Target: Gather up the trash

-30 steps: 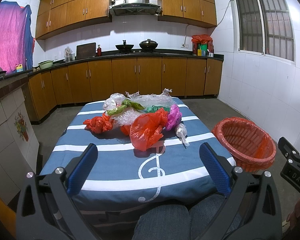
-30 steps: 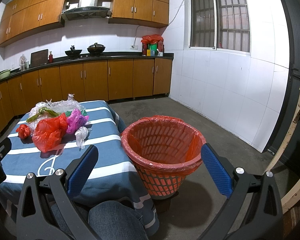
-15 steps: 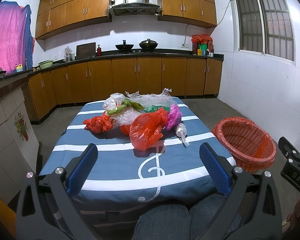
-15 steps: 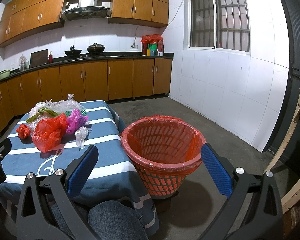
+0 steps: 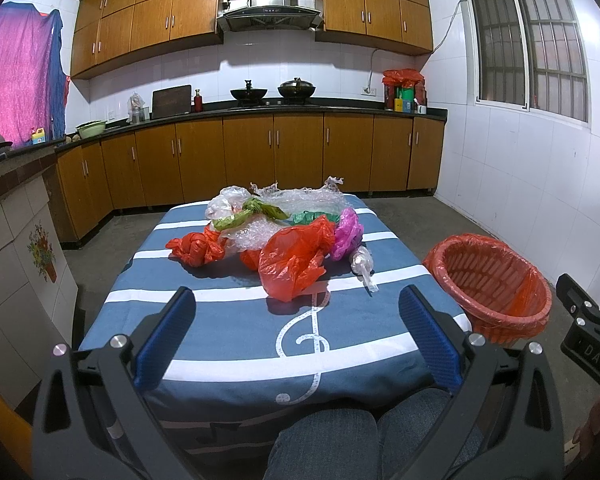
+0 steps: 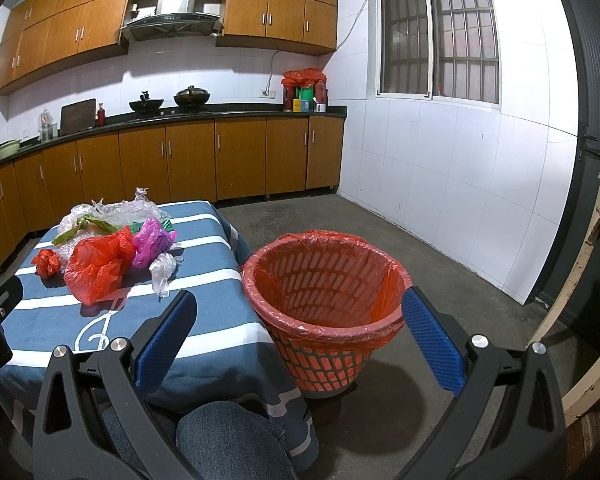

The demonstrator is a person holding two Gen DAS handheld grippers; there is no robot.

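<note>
You hold the left gripper [image 5: 298, 322] and right gripper [image 6: 300, 326] spread wide, gripping nothing. The trash pile [image 5: 284, 236] sits mid-table; the lined basket [image 6: 324, 300] stands beside the table's edge [image 6: 236, 344] for short drops.

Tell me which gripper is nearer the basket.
Right. The right gripper hangs open just short of the basket, which fills the gap between its fingers. The left gripper is open over the table's near edge, with the basket off to its right.
</note>
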